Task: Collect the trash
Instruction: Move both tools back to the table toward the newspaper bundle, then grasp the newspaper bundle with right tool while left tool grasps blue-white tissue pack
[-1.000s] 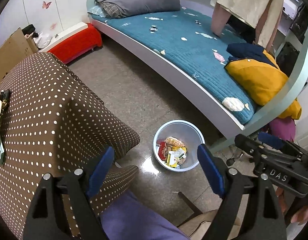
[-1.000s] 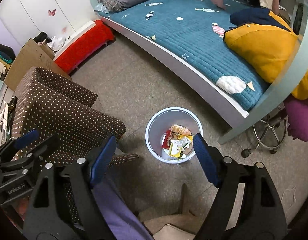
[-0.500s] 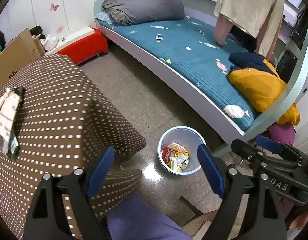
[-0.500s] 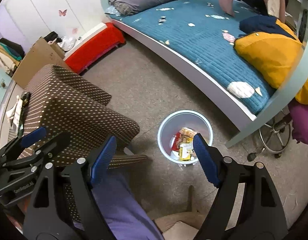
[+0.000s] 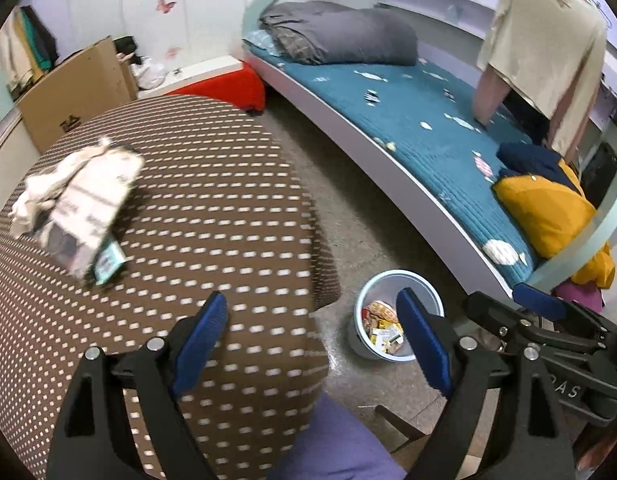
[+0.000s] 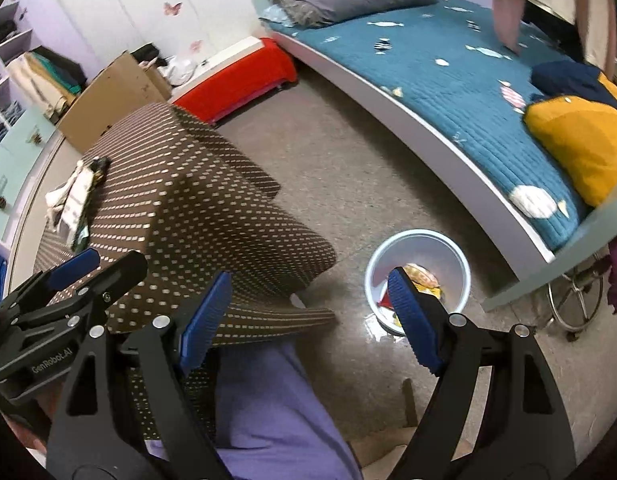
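A pale round waste bin (image 5: 412, 282) (image 6: 448, 246) stands on the floor beside the bed, with several snack wrappers (image 5: 382, 326) inside. On the brown dotted tablecloth (image 5: 196, 184) lies a crumpled white tissue with a flat printed packet (image 5: 82, 208) (image 6: 74, 202). My left gripper (image 5: 312, 336) is open and empty, over the table's near corner. My right gripper (image 6: 308, 312) is open and empty too, above the floor between table and bin. Each gripper shows at the edge of the other's view.
A bed with a teal mattress (image 5: 420, 128), grey bedding and a yellow cushion (image 5: 544, 208) runs along the right. A person in a beige top (image 5: 548, 40) leans over it. A red box (image 5: 228, 84) and a cardboard box (image 5: 76, 88) stand at the back. My purple-clad leg (image 6: 268, 408) is below.
Both grippers have risen and swung left, bringing the tabletop and its tissue and packet into view. The bin has shifted right and lower in both views. Jaws stayed open.
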Action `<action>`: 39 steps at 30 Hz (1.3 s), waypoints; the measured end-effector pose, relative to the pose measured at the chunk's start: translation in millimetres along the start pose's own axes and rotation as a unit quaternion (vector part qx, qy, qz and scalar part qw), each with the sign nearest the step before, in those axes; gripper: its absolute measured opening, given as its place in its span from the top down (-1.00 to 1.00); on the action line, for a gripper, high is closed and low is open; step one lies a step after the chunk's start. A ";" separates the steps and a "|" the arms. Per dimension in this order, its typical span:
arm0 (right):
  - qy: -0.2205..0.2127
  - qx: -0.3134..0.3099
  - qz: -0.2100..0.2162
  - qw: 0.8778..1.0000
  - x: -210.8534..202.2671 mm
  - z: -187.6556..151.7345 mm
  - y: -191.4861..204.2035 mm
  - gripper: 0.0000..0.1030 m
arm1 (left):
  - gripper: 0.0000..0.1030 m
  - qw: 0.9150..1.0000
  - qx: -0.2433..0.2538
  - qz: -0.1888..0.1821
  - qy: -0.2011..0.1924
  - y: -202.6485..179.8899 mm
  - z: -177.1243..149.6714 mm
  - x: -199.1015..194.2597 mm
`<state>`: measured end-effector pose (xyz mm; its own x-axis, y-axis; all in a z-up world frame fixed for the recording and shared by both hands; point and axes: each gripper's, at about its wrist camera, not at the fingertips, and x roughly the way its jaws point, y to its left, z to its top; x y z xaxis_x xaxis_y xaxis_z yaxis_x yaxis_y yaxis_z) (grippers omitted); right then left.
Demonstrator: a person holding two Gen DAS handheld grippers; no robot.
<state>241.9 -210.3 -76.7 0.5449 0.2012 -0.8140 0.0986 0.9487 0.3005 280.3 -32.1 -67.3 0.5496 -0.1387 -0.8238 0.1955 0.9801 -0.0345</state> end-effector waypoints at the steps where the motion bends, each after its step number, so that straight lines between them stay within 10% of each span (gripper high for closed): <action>1: 0.000 -0.005 0.002 1.000 0.8 0.3 5.1 -0.54 | -0.64 1.000 -0.006 0.003 -0.002 7.5 -0.8 -2.5; 25: 0.015 -0.177 0.069 0.982 27.1 11.8 196.4 -0.68 | -0.67 0.981 -0.167 0.092 -0.039 198.3 -37.1 -61.5; 39: -0.006 -0.344 0.079 0.936 64.0 34.0 322.9 -0.76 | -0.68 0.951 -0.267 0.143 -0.056 301.6 -57.5 -84.2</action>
<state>336.9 100.6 -14.9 0.5167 0.3539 -0.7796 -0.5415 0.8404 0.0226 246.3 283.4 -40.9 0.6079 0.1589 -0.7780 -0.3985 0.9085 -0.1258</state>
